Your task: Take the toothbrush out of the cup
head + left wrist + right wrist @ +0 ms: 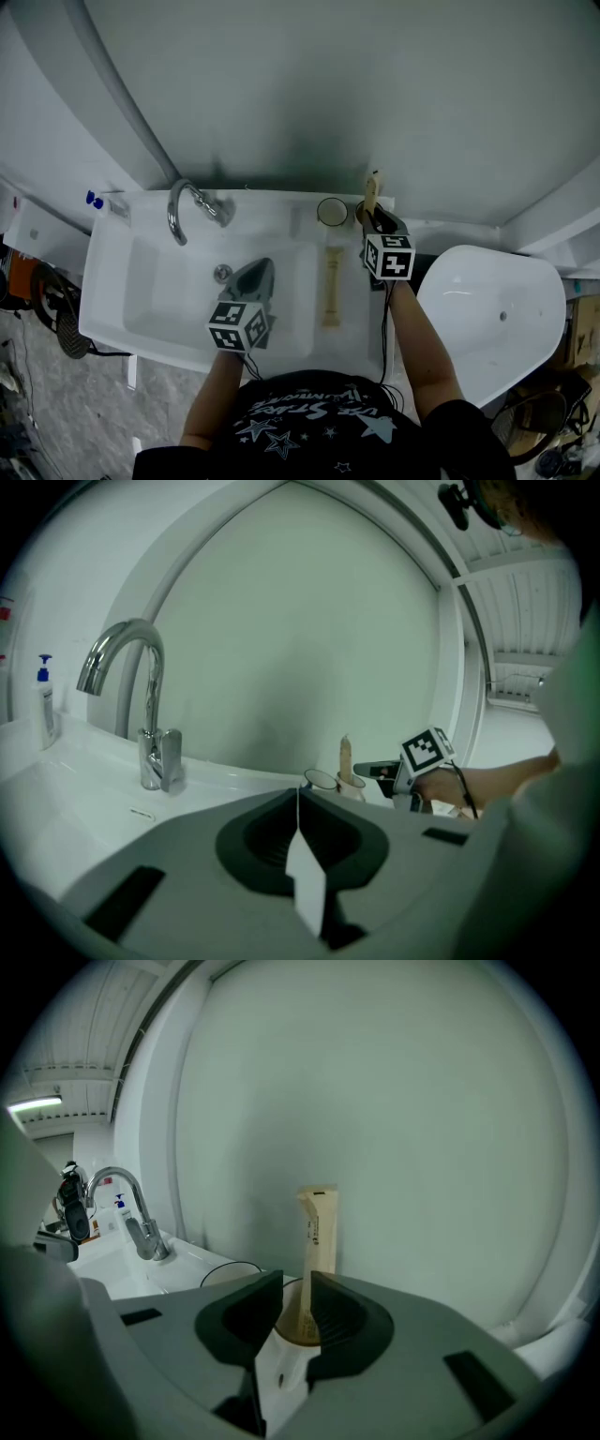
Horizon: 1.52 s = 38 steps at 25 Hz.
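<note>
- Head view: I am looking down at a white sink (112, 281) with a faucet (184, 208) at its back edge. The left gripper (258, 273) is hovering over the basin. The right gripper (373, 218) is reaching to the back right corner, where the wrapped toothbrush (371, 190) is standing upright in its cup (361, 213). An empty cup (331, 212) is sitting just beside it, and a flat packet (330, 286) is lying on the counter in front.
- Left gripper view: the left gripper (298, 795) is showing its jaws pressed together with nothing between them. Beyond it, the wrapped toothbrush (345, 757) is sticking up out of the cup, with the right gripper (373, 770) right next to it. The faucet (141, 714) is rising at left.
- Right gripper view: the right gripper (295, 1284) is holding its jaws apart, not clamping. The wrapped toothbrush (319, 1241) is standing in the gap between them, with its foot in the cup (298, 1331). The empty cup (225, 1277) is sitting to the left.
</note>
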Tool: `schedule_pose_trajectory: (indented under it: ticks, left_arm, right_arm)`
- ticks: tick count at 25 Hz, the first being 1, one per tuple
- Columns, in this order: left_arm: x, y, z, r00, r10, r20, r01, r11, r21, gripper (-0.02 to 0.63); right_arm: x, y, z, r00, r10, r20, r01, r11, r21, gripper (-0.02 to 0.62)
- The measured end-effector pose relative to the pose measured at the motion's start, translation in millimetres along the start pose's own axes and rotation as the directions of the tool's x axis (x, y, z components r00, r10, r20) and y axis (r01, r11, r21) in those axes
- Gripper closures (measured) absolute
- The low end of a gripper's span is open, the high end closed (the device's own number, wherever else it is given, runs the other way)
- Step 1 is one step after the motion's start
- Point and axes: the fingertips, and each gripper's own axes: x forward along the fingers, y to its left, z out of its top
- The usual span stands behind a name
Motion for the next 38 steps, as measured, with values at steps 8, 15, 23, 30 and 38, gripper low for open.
schedule_pose_trajectory:
  ticks: [8, 15, 23, 30, 38]
  left_arm:
    - [11, 2, -10, 0.999, -0.006, -0.039, 0.006, 1.0, -0.015, 0.586]
    - [15, 3, -18, 0.998, -0.014, -0.066, 0.013, 1.0, -0.022, 0.588]
    - [15, 0, -21, 0.997, -0.023, -0.074, 0.021, 1.0, -0.02, 0.586]
    - [9, -1, -16, 0.998, -0.025, -0.058, 0.024, 1.0, -0.011, 0.587]
    - [-2, -10, -7, 0.999, -0.039, -0.025, 0.039, 0.999, 0.01, 0.586]
  right_arm:
    - [19, -16, -3, 0.997, -0.077, 0.02, 0.079, 0.995, -0.062, 0.5]
    - [29, -19, -5, 0.994, -0.109, 0.025, 0.111, 0.991, -0.079, 0.502]
    - [28, -20, -8, 0.995, -0.1, 0.017, 0.101, 0.993, -0.06, 0.546]
    - [18, -22, 4, 0.992, -0.113, 0.049, 0.116, 0.991, -0.063, 0.565]
    - [-13, -14, 40, 0.981, -0.112, 0.159, 0.118, 0.992, -0.031, 0.566]
